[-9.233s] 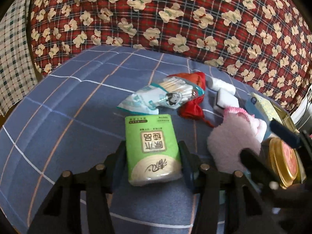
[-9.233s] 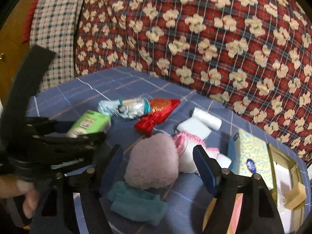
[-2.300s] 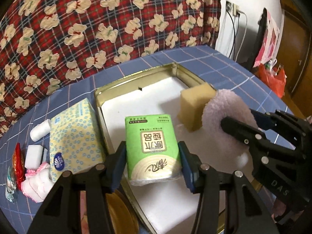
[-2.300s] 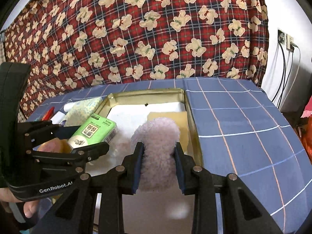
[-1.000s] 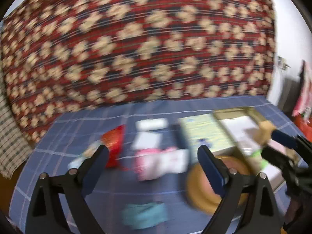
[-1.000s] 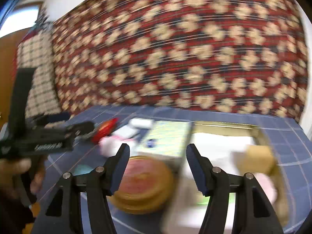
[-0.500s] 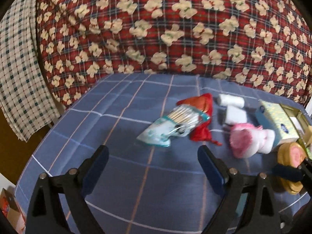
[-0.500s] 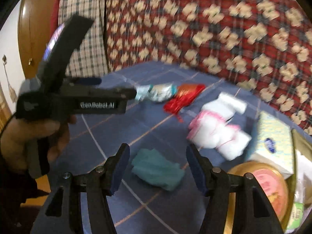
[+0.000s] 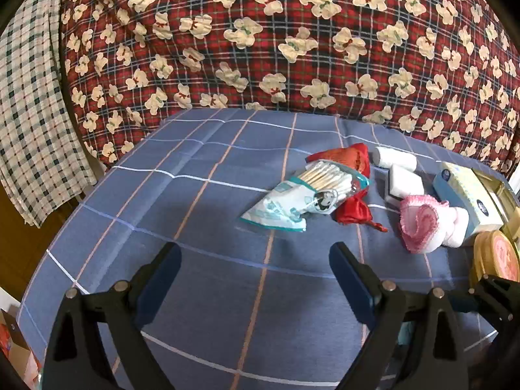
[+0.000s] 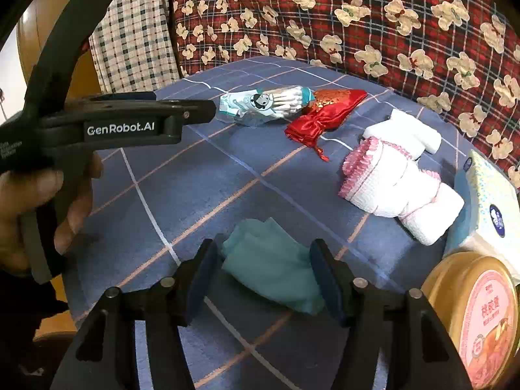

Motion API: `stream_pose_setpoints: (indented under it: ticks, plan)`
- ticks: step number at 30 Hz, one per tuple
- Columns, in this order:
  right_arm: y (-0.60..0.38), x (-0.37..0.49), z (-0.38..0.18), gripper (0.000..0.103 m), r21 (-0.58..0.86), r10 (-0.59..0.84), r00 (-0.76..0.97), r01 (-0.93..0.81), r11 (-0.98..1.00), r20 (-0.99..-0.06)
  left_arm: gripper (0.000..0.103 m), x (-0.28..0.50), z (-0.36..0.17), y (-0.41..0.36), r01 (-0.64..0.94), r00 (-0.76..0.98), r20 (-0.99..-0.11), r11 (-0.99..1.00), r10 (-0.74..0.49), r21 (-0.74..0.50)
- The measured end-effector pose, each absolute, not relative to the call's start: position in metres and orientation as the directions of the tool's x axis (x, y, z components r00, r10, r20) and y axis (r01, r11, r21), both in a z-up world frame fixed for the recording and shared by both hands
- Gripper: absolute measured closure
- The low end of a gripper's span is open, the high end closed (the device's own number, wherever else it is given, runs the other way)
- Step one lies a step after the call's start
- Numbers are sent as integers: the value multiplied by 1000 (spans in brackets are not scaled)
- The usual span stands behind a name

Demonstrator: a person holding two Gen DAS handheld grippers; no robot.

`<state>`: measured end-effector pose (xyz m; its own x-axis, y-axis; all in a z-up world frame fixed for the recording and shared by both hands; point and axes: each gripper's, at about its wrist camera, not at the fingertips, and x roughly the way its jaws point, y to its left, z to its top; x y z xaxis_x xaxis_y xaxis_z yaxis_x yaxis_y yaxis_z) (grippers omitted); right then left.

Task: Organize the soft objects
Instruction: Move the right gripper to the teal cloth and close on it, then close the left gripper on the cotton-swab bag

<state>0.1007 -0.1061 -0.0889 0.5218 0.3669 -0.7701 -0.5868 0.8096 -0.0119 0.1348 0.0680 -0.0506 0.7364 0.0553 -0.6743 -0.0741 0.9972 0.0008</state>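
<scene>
- Right gripper [image 10: 263, 269]: jaws spread wide and holding nothing; the folded teal cloth [image 10: 273, 269] lies on the blue checked desk [image 10: 182, 175] directly between the two fingers, which bracket it without visibly pressing.
- Cloth axis: its long side runs obliquely, from near-left to far-right across the gap, so a straight closure would likely catch it across the narrower width.
- Left gripper [image 9: 255, 276]: jaws fully open and empty, over bare desk; the cotton-swab packet [image 9: 304, 195] lies ahead and slightly right, well apart.
- Nearer hand: the right, by judgement, takes the cloth; the left has no object within reach.
- Other items: red pouch [image 10: 325, 112], pink-edged white roll [image 10: 393, 185] and tissue pack [image 10: 487, 201] lie farther right.
</scene>
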Motion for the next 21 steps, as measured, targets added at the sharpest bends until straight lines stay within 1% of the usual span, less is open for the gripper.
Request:
stream_pose_setpoints:
  ticks: [1,2,3,4,5,6,11,19,21]
  plan:
    - [-106,100,-89,58,-42,339,540,-574,818,-770,9,135,-51,68,-73,736,-674,997,56,3]
    - [-106,101,-88,66,-41,341,542,-572,819,-768,9,135,-51,68,-76,736,-675,997,58,3]
    - [-107,102,-88,68,-22,356,531,-579,815,-769,9,136,-51,68,-76,735,-676,997,59,4]
    - [-108,103,-88,75,-17,360,530,-579,815,-768,9,136,-52,68,-76,734,-677,997,60,6]
    - [-109,104,-87,85,-15,360,533,-574,819,-766,9,138,-53,69,-75,732,-679,997,59,6]
    - [-110,106,-86,88,-8,363,532,-572,820,-765,9,139,-53,69,-74,731,-680,997,58,7]
    - [-112,117,-82,91,17,372,558,-538,843,-742,9,147,-52,63,-59,731,-680,998,56,18]
    - [-119,126,-77,91,38,371,592,-497,867,-715,9,174,-53,44,24,730,-683,998,25,62]
    - [-120,126,-77,91,40,369,592,-494,869,-716,9,182,-55,41,25,729,-684,997,36,79]
